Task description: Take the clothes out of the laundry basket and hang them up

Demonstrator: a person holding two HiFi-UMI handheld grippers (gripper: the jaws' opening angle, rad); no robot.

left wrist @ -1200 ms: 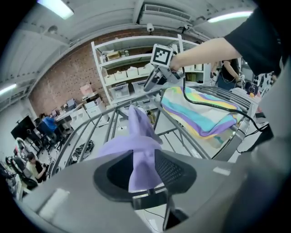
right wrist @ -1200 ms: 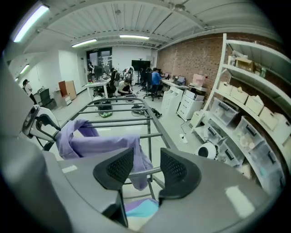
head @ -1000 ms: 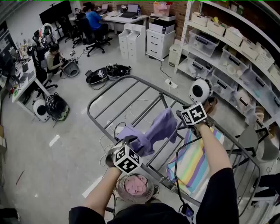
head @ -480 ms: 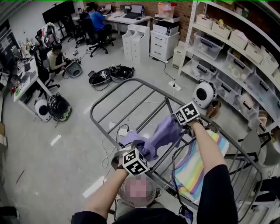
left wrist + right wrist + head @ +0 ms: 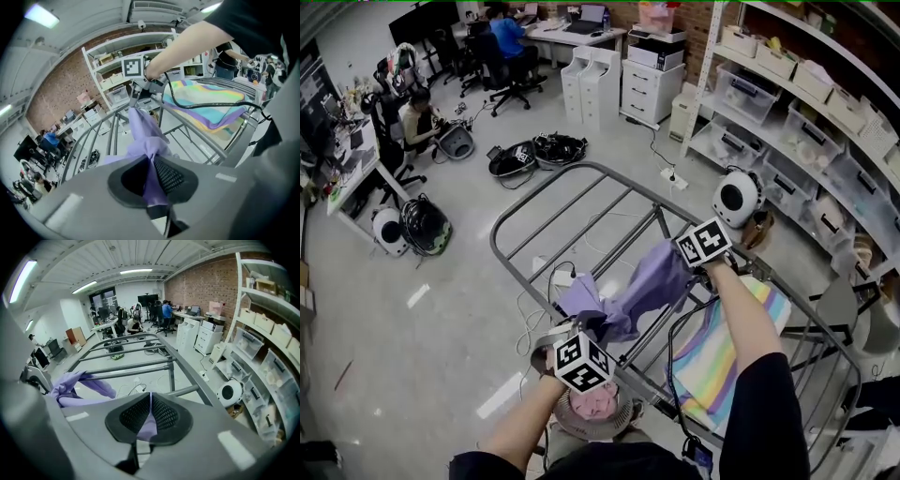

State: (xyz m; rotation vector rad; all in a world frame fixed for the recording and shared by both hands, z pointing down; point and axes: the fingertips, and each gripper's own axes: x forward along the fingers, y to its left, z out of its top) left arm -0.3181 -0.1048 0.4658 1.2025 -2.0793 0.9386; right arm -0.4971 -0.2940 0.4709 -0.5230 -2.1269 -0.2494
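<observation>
The left gripper (image 5: pixel 152 180) is clamped on a bunched fold of the purple garment (image 5: pixel 642 286). Its jaws have just been closing, and the cloth now sits pinched between the pads and trails out in front. The right gripper (image 5: pixel 150 420) has also just been closing. Its pads meet on a thin edge of the same garment, of which only a small wedge shows between them.

In the head view the garment stretches between the two grippers above the grey drying rack (image 5: pixel 622 172), sagging in crumpled folds near the left one. Whether it touches a rail there cannot be told. Its shape is hard to read, and no sleeve or collar can be made out.

A striped cloth (image 5: pixel 712 352) lies over the rack under the right forearm, which covers part of it. The laundry basket (image 5: pixel 628 417) stands on the floor close to the person, below the left gripper. The marker cube and the left arm hide much of it, and a heap of pink clothes (image 5: pixel 592 401) shows inside. The rack's near end runs out of the head view at the lower right.
</observation>
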